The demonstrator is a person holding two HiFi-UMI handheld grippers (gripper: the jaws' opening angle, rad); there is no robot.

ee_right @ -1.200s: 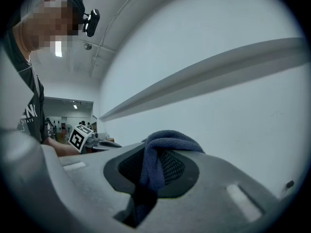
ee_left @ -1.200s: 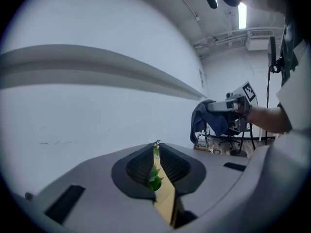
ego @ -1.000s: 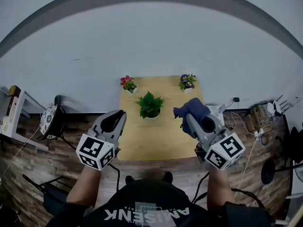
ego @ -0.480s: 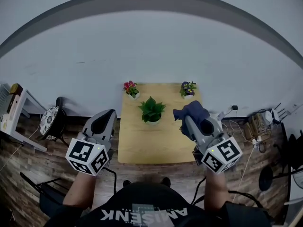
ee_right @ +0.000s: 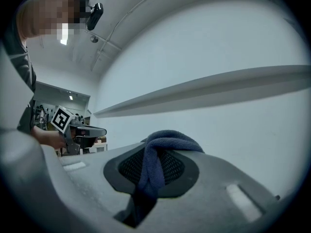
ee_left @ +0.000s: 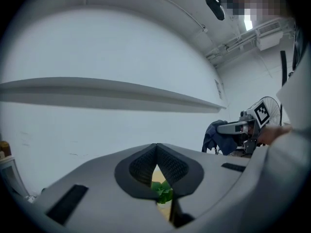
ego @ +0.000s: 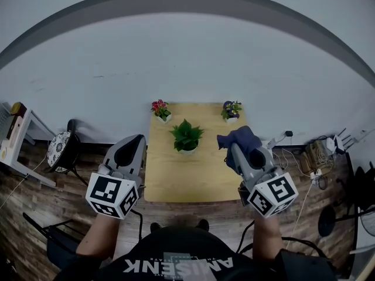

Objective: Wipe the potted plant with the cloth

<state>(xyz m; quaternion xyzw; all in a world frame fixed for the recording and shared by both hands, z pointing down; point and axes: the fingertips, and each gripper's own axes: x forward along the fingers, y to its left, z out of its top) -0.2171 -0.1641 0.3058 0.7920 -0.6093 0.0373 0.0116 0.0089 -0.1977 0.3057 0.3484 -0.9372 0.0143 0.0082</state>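
- The potted plant (ego: 187, 137), green and leafy in a pale pot, stands upright on the far half of the wooden bench (ego: 176, 180), roughly midway between its left and right edges.
- The cloth (ego: 239, 139), dark blue and bunched, hangs in the air just right of the plant, near its leaves but not touching them.
- The right gripper (ego: 233, 150) carries it. Its fingers (ee_right: 172, 166) are clenched on a fold of the cloth, which loops over their tips and trails down between them (the right gripper view shows this plainly).
- The left gripper (ego: 136, 140) is held over the bench's left edge, well apart from the plant. Its fingers (ee_left: 138, 166) are pressed together on nothing, and the plant's leaves show beyond them through the thin slit.
- Two small flower pots stand at the far corners of the bench, a red-flowered pot (ego: 160, 109) on the left and a purple-flowered pot (ego: 232, 109) on the right.
- A pale wall (ego: 187, 57) rises behind the bench, and wooden floor (ego: 70, 198) lies to either side.
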